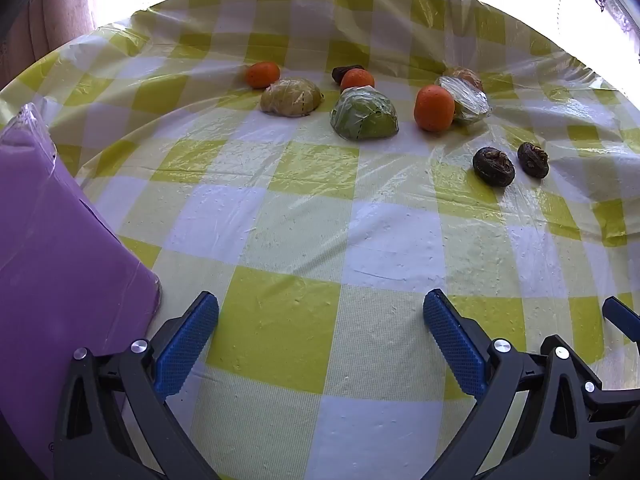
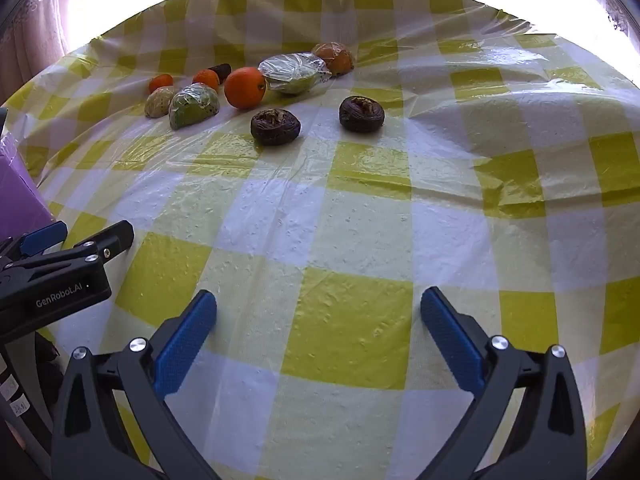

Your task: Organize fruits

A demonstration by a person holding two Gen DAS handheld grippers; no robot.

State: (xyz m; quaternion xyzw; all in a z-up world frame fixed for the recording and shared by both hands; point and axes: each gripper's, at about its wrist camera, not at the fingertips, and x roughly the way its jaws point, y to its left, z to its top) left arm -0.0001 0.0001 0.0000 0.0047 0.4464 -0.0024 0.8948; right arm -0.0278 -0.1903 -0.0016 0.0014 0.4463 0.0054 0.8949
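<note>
Fruits lie in a loose row at the far side of the yellow-checked table (image 1: 320, 240). In the left wrist view: a large orange (image 1: 434, 108), two smaller oranges (image 1: 262, 74) (image 1: 357, 79), a wrapped green half fruit (image 1: 364, 114), a wrapped yellowish one (image 1: 291, 98), a wrapped piece (image 1: 468, 100) and two dark wrinkled fruits (image 1: 493, 167) (image 1: 533, 159). My left gripper (image 1: 320, 320) is open and holds nothing, well short of them. The right wrist view shows the same orange (image 2: 245, 88) and dark fruits (image 2: 276, 126) (image 2: 361, 114). My right gripper (image 2: 318, 316) is open, nothing between its fingers.
A purple box (image 1: 60, 260) wrapped in film stands at the table's left edge, close to my left gripper. The left gripper's body (image 2: 56, 276) shows at the left of the right wrist view. Bright window and curtains lie behind the table.
</note>
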